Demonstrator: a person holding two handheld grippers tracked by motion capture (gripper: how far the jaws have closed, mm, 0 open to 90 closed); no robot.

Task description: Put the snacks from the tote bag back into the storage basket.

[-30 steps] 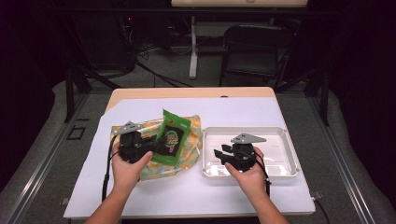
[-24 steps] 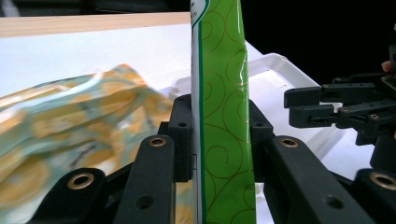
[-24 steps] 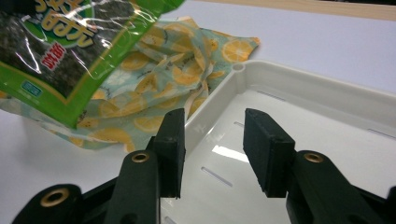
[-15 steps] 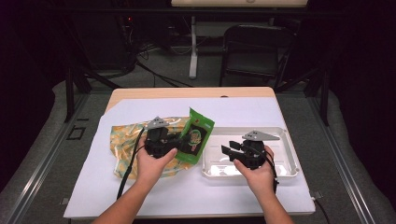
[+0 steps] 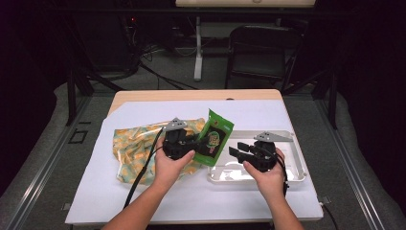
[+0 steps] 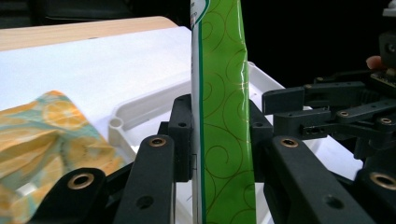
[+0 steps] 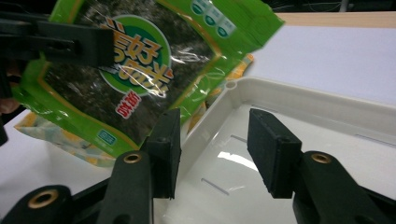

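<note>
Two tools: left tool (image 6: 219, 140) pinches the green packet (image 6: 223, 116); right tool (image 7: 215, 140) spread, holding nothing.

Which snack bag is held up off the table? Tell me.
The green bag, clamped upright in the left tool; the yellow bag lies flat on the table.

We see a wooden table (image 5: 143, 96) with a white sheet (image 5: 268, 115) spread over most of its top, its bare wood showing along the far edge. It stands on a grey floor (image 5: 57, 158). Beyond it the room lies in deep shadow. A dark chair (image 5: 261, 52) stands behind the table to the right, beside a pale upright post (image 5: 197, 48). Cables (image 5: 143, 60) trail across the floor there. Dark frame legs (image 5: 72, 96) rise at the left, perhaps a camera rig.
</note>
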